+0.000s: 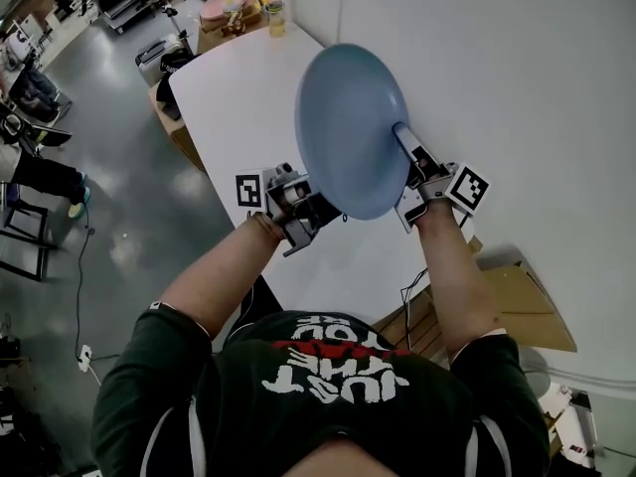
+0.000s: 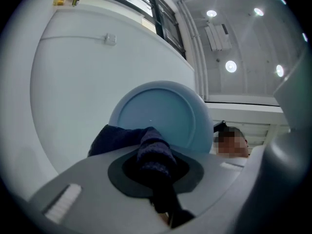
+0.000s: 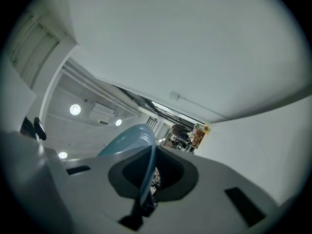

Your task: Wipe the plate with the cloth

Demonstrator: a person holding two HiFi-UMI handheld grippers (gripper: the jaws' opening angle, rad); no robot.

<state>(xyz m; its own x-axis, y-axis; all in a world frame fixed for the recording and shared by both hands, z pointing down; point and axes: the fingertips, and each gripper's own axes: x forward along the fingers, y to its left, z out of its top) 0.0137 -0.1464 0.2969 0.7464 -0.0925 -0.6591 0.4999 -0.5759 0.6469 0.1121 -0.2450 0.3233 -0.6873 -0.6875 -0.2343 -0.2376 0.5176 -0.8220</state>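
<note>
The round pale-blue plate (image 1: 353, 132) hangs above the white table (image 1: 238, 107), tipped nearly onto its edge. It is held only where the right gripper (image 1: 405, 142) clamps its jaws tight on the thin rim, at about 4 o'clock on the plate in the head view. We judge that narrow pinch to be the weak point. A firm push with the cloth far from the pinch could lever the rim out of the jaws, and the plate would drop onto the table.

The left gripper (image 1: 316, 210), at the plate's 7 o'clock, pinches a bunched dark navy cloth (image 2: 148, 150) between its jaws. The fold rises in front of the plate's lower edge, but we cannot tell whether it touches. If the cloth drags, it may pull free of the jaws.

The plate's face, seen in the left gripper view, holds nothing. At the table's far end, towards 11 o'clock, stand a pink round container (image 1: 224, 8) and a small yellow jar (image 1: 275, 18). We cannot make out their contents.
</note>
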